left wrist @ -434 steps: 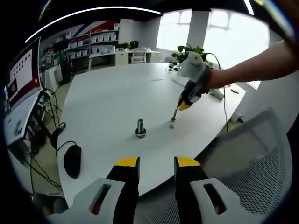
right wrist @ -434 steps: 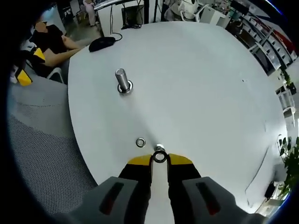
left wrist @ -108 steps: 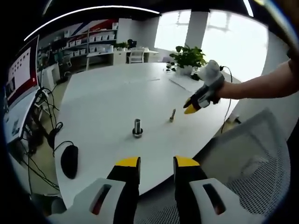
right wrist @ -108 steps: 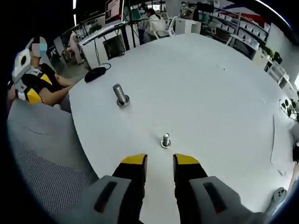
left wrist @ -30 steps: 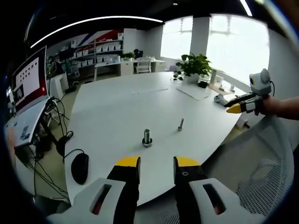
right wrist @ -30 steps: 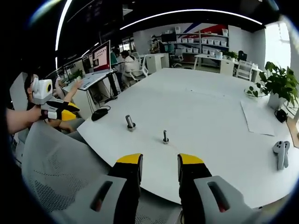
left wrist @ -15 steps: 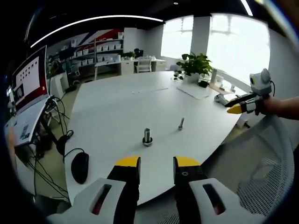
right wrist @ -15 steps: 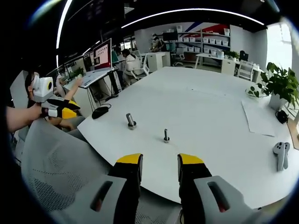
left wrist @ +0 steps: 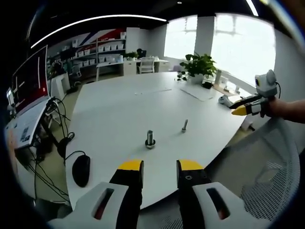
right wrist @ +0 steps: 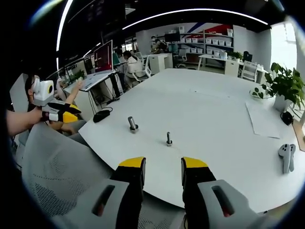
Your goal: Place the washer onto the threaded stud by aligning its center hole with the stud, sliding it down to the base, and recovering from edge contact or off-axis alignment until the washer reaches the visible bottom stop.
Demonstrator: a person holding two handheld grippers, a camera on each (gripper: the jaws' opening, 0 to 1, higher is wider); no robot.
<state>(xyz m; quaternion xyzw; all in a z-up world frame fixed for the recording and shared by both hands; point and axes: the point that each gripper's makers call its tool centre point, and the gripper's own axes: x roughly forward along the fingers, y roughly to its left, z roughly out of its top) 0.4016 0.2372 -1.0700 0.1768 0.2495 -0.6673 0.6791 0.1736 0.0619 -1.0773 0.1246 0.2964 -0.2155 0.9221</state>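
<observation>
A thin threaded stud (left wrist: 184, 126) (right wrist: 168, 139) stands upright on the white table (left wrist: 119, 109) (right wrist: 214, 114). Its foot looks wider, too small to tell as a washer. A thicker stud (left wrist: 150, 140) (right wrist: 132, 125) stands beside it. My left gripper (left wrist: 160, 167) hangs open and holds nothing, off the table's edge; it also appears far left as the left gripper (right wrist: 59, 113). My right gripper (right wrist: 163, 164) is open and holds nothing, back from the opposite edge; a hand holds this right gripper (left wrist: 248, 107).
A black mouse (left wrist: 81, 170) (right wrist: 101, 115) lies near the table's edge with cables beyond. A white controller (right wrist: 286, 157), a paper sheet (right wrist: 262, 119) and a potted plant (right wrist: 281, 86) are at the far side. Mesh chair backs (left wrist: 267, 191) (right wrist: 57, 181) stand below each gripper.
Earlier the right gripper held a washer low over the table, with another washer loose beside it. Both grippers have since drawn back past the edges. Over the last second nothing moved.
</observation>
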